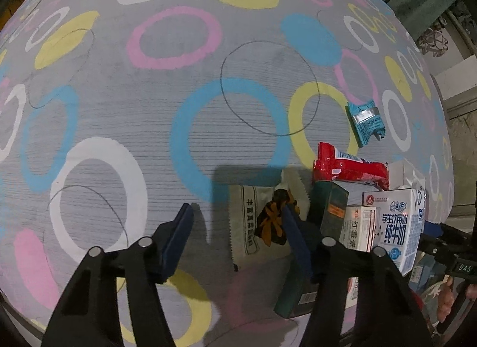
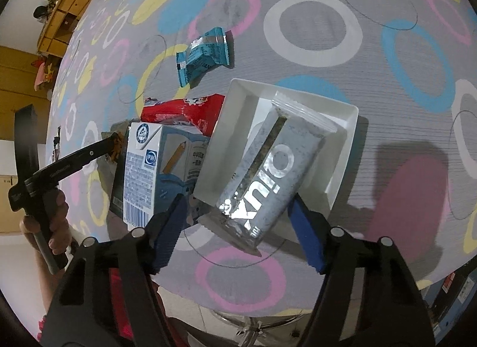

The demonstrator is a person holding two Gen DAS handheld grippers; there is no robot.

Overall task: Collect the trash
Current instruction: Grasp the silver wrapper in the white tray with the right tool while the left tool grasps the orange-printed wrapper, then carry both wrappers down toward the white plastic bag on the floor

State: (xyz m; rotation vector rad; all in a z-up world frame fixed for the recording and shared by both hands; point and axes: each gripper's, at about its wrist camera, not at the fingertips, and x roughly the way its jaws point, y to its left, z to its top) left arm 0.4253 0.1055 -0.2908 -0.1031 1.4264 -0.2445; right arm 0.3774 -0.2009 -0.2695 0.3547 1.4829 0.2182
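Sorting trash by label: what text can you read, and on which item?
"学生饮用奶" and "纯牛奶": milk carton
"红霉素": small white box
"quix", seen upside down, uncertain: silver speckled pouch lying in the white tray
Teal wrapper, red wrapper, beige sachet: print too small or blurred.

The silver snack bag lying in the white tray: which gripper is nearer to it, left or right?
Right. The right gripper straddles the near end of the silver snack bag in the white tray. The left gripper is farther away, over a beige wrapper beyond the milk carton.
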